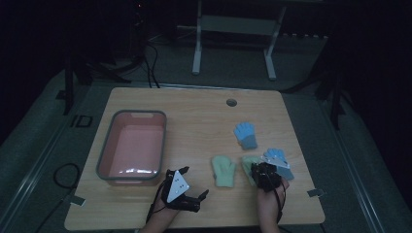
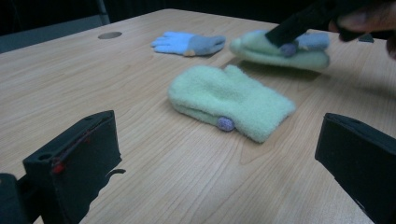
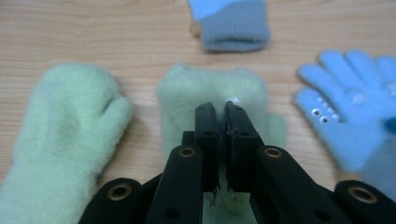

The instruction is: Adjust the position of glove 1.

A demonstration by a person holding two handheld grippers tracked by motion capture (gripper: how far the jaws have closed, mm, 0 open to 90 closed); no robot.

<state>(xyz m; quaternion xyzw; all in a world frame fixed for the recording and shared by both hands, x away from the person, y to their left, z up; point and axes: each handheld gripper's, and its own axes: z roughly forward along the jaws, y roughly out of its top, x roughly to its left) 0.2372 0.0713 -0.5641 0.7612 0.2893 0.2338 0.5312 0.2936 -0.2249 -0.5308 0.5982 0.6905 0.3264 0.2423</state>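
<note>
Right gripper (image 3: 222, 116) pinches the green mitten (image 3: 212, 100) shut near its cuff; left gripper (image 2: 219, 158) waits, jaws wide apart. That thin fleecy bite could slip on lifting, or snag the blue glove (image 3: 348, 116) just beside it.

Bin (image 1: 108, 145) left; mittens (image 1: 224, 171) centre; gloves (image 1: 245, 134) right.

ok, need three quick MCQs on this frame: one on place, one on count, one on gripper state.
1. Where is the pink bin?
A. left part of the table
B. right part of the table
C. on the floor

2. How many green mittens lie on the table?
A. one
B. two
C. four

3. The right gripper is:
A. wide open
B. shut on a green mitten
C. shut on a blue glove

Answers:
1 A, it sits left of the mittens in the high view.
2 B, the free mitten and the gripped mitten.
3 B, its jaws are pressed together over the gripped mitten's fabric.
</note>
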